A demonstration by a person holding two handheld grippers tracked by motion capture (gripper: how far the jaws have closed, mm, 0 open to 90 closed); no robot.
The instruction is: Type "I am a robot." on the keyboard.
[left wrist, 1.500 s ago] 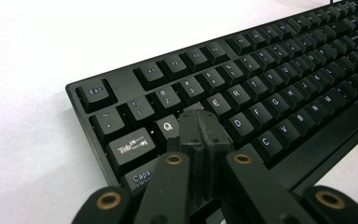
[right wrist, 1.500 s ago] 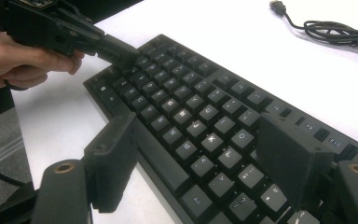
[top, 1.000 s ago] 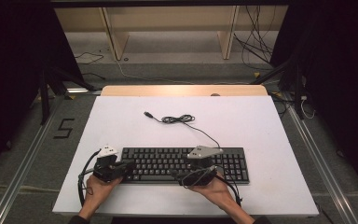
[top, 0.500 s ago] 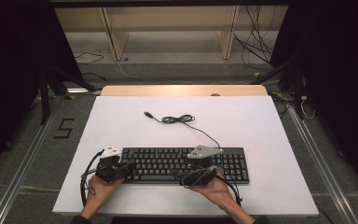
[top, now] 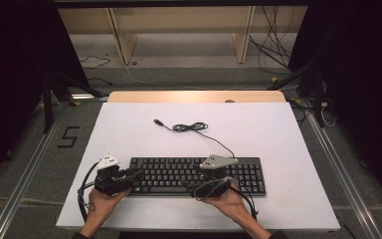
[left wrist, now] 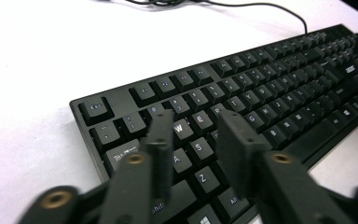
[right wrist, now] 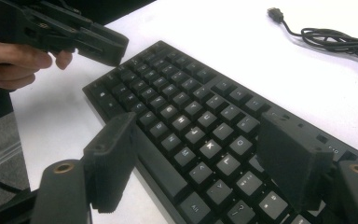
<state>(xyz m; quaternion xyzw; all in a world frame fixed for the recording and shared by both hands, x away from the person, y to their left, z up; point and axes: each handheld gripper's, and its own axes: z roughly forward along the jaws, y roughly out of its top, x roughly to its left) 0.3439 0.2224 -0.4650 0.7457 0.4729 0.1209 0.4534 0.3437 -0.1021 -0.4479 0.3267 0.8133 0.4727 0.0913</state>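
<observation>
Near the table's (top: 129, 129) front edge lies the keyboard (top: 189, 174). I see my left gripper (left wrist: 193, 140) over its left end, jaws narrowly apart, and my right gripper (right wrist: 198, 161) spread wide over the middle keys. Cable (top: 191, 127) coils behind.

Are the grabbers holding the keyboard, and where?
No. Both the left gripper and right gripper hover open over the keyboard, gripping nothing.
</observation>
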